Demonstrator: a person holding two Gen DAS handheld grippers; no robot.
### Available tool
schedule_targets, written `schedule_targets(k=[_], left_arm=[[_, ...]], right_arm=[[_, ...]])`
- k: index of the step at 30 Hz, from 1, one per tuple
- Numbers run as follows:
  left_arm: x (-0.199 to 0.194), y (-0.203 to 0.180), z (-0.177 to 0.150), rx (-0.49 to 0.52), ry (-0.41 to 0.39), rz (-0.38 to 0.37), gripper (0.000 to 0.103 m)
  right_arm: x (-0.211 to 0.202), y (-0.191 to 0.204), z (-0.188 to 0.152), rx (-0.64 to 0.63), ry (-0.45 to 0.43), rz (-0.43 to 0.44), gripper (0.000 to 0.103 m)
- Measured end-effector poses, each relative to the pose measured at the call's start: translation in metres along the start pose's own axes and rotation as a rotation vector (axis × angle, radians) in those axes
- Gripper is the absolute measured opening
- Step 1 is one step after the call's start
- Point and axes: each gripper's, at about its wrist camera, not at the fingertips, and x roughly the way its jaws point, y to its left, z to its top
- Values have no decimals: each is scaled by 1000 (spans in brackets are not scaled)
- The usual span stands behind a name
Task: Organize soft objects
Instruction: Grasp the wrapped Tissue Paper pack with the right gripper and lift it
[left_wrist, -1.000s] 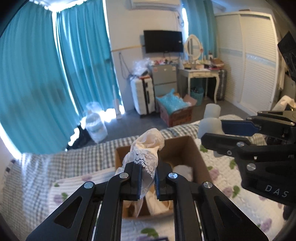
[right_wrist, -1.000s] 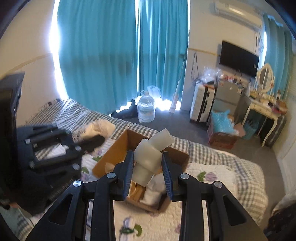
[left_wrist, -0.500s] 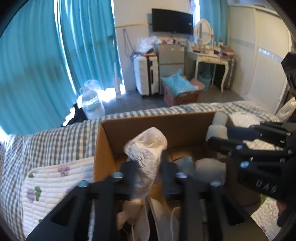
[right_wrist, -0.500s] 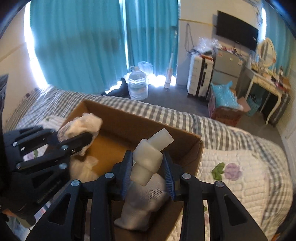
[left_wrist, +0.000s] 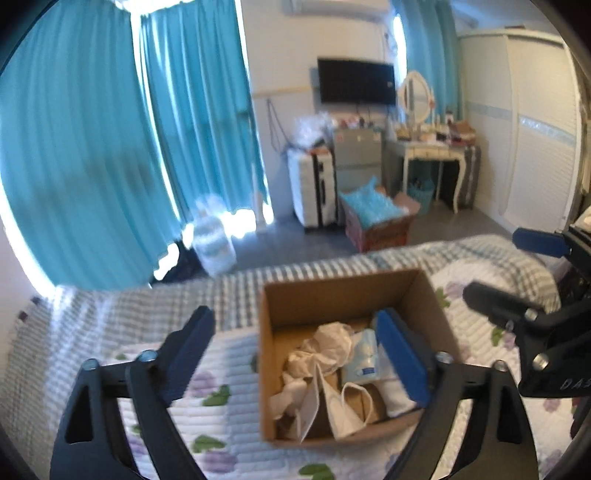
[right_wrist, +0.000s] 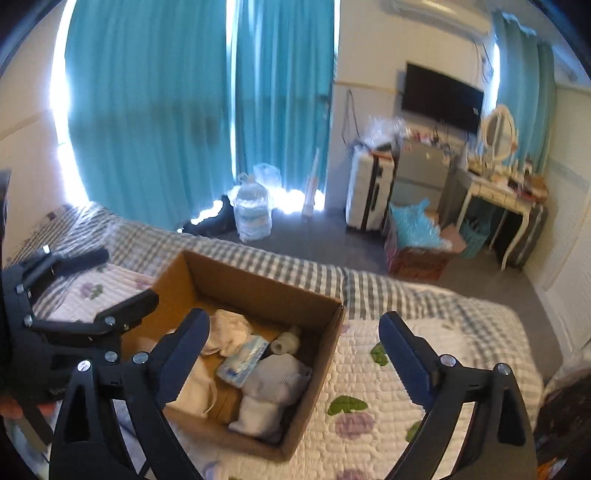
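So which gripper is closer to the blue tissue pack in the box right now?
Left, by a little. The left gripper hangs open right above the blue tissue pack in the cardboard box; the right gripper, also open, brackets the box's right wall.

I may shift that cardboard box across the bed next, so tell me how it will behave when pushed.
The cardboard box probably slides easily, since it holds only soft cloth and a face mask. Its open top and thin walls may flex under the grippers. On the quilt it could snag and tilt.
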Motion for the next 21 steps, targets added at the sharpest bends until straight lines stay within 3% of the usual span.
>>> schedule_targets(k=[2, 8, 13, 18, 21], left_arm=[[-31, 4, 3, -2, -37, 17, 103], [-100, 21, -9, -16, -74, 66, 103], [-138, 23, -43, 28, -103, 91, 103], [-128, 31, -88, -12, -50, 96, 103], [-107, 36, -119, -42, -22, 122, 103]], right_arm=[[-31, 11, 1, -42, -29, -10, 97], [-104, 29, -6, -91, -75, 1, 103], [-146, 48, -22, -115, -115, 19, 103], [-163, 81, -53, -153, -172, 39, 103], [-147, 94, -83, -146, -191, 34, 103]])
